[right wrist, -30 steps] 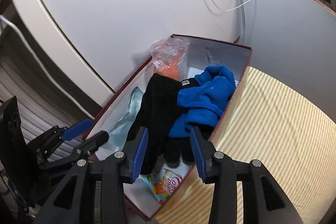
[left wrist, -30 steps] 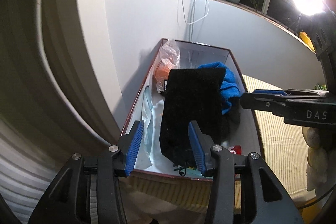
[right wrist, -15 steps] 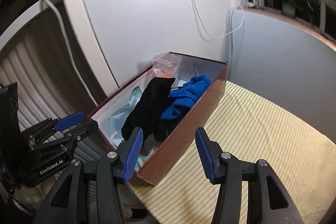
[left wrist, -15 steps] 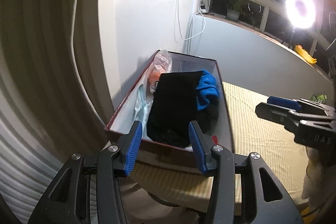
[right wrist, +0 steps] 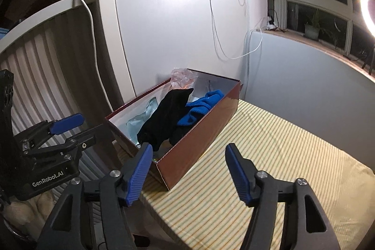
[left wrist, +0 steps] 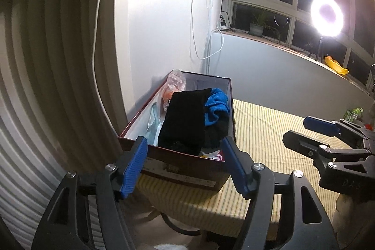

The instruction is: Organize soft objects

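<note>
A dark red box (left wrist: pixel 182 171) (right wrist: pixel 206 130) stands at the left end of the striped table. Inside lie a black cloth (left wrist: pixel 185 118) (right wrist: pixel 166 114), a blue cloth (left wrist: pixel 216 107) (right wrist: pixel 201 107), a pale teal item (left wrist: pixel 152 125) (right wrist: pixel 138 118) and a crinkled plastic bag with something orange (left wrist: pixel 174 86) (right wrist: pixel 181 79). My left gripper (left wrist: pixel 185 165) is open and empty, held back from the box's near end. My right gripper (right wrist: pixel 187 170) is open and empty, over the table beside the box's near corner.
The yellow striped tablecloth (left wrist: pixel 269 132) (right wrist: pixel 269 156) stretches right of the box. A white wall and cabinet with hanging cables (right wrist: pixel 218 39) stand behind. A radiator (left wrist: pixel 46 86) is at the left. A ring light (left wrist: pixel 327 15) shines by the window sill with a plant (left wrist: pixel 257 26).
Both grippers have pulled back and up from over the box, and their jaws have opened wider. The cloths stay in the box.
</note>
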Demonstrator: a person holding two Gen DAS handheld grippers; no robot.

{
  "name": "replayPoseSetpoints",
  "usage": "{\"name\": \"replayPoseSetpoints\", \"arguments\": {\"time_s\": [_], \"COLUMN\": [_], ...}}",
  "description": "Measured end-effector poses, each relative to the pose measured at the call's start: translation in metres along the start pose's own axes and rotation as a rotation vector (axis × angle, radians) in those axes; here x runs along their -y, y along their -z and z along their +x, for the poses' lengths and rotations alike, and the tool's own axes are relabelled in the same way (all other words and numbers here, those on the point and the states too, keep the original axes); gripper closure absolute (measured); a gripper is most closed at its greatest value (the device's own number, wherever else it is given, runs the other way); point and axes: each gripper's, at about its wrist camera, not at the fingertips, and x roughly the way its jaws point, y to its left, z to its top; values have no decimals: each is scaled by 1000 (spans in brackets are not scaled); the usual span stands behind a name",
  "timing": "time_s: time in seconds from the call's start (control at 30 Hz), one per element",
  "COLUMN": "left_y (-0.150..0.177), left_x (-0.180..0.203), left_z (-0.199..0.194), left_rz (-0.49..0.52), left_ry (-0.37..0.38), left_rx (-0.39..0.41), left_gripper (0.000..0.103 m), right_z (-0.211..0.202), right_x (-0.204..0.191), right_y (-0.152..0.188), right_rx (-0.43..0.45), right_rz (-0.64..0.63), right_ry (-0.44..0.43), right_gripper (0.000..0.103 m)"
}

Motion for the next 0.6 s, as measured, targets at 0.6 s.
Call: {"name": "replayPoseSetpoints", "arguments": {"time_s": [0.6], "left_y": [4], "left_x": [0], "left_z": [-7], "left_rz": [-7], "left_ry": [-9], "left_rx": [17], "left_gripper": [37], "right_z": [-9], "right_x": [0], "right_y": [4], "right_rx": [17], "right_rz": [-12], "right_ry": [14], "right_gripper": [30]}}
